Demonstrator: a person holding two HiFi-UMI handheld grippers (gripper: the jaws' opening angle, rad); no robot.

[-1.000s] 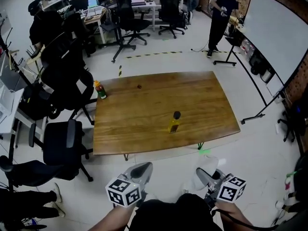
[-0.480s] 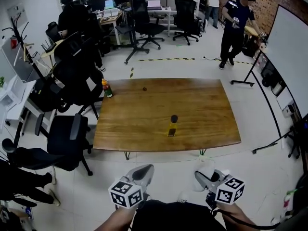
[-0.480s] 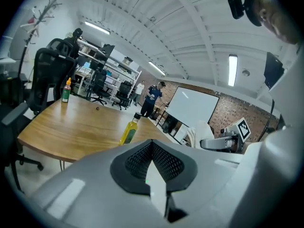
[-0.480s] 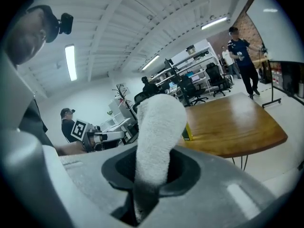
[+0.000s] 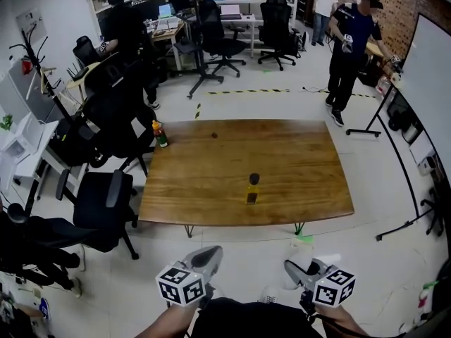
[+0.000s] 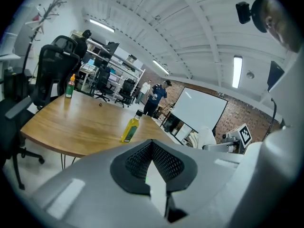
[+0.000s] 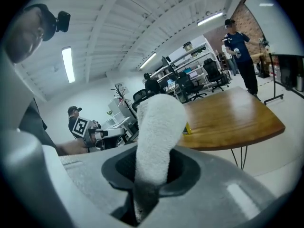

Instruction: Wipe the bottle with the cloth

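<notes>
I stood back from the wooden table point(image 5: 211, 174), not yet within reach of it, and held both grippers low in front of me. My right gripper point(image 5: 299, 265) was clenched on the white cloth point(image 7: 156, 122). A fold of it stood up out of the jaws, which I judged left a free end ready for rubbing. My left gripper point(image 6: 152, 148) was closed tight with nothing between its pads. I reckoned it would have to open if it was to steady the bottle. The yellow oil bottle point(image 5: 252, 190), dark-capped, stood upright at my 12 o'clock near the table's near edge. It was well apart from both grippers, with bare wood all round it for working. A second bottle with an orange cap point(image 5: 160, 134) stood at the far left corner, about 10 o'clock. No wiping had begun.
</notes>
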